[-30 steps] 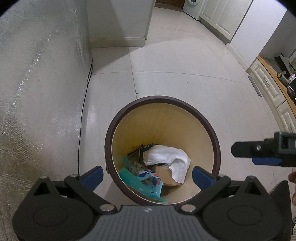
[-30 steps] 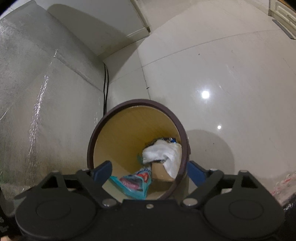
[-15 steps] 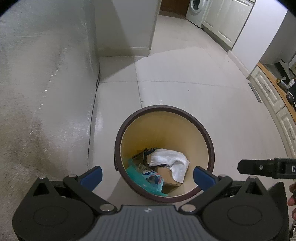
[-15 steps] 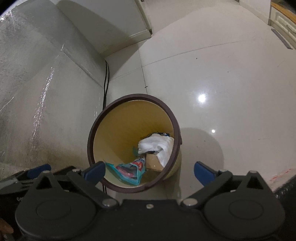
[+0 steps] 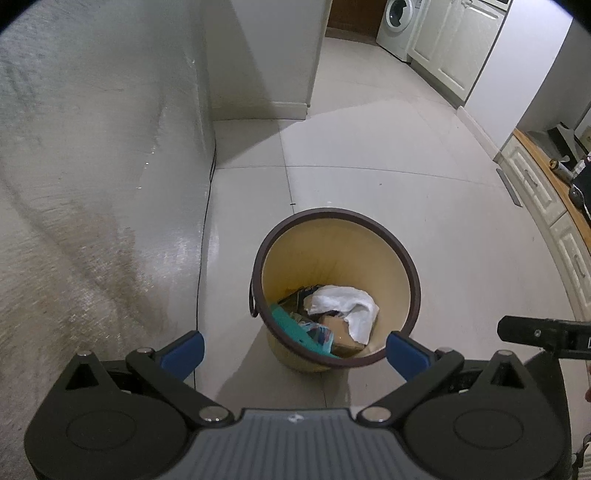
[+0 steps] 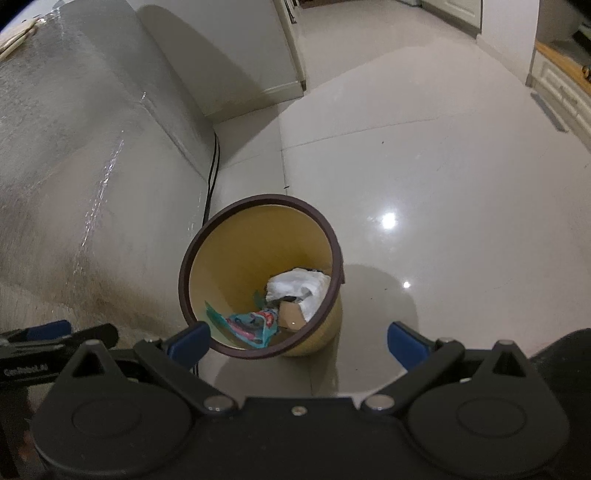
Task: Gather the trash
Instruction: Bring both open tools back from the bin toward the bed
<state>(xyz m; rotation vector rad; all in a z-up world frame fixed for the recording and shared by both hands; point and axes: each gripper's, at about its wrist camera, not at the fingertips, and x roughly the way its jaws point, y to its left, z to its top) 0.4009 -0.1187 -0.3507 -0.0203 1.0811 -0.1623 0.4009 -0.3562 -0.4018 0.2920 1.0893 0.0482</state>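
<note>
A tan waste bin with a dark brown rim stands on the tiled floor. Inside lie a crumpled white tissue, a teal snack wrapper and a brown cardboard piece. My left gripper is open and empty, above and behind the bin. My right gripper is open and empty, also above the bin. The right gripper's finger shows at the right edge of the left wrist view.
A silvery foil-covered surface rises on the left, with a black cable along its foot. White kitchen cabinets and a washing machine stand far right. Glossy floor tiles surround the bin.
Both grippers have risen and drawn back from the bin, so it looks smaller and farther away. The trash inside has not moved. Both stay open.
</note>
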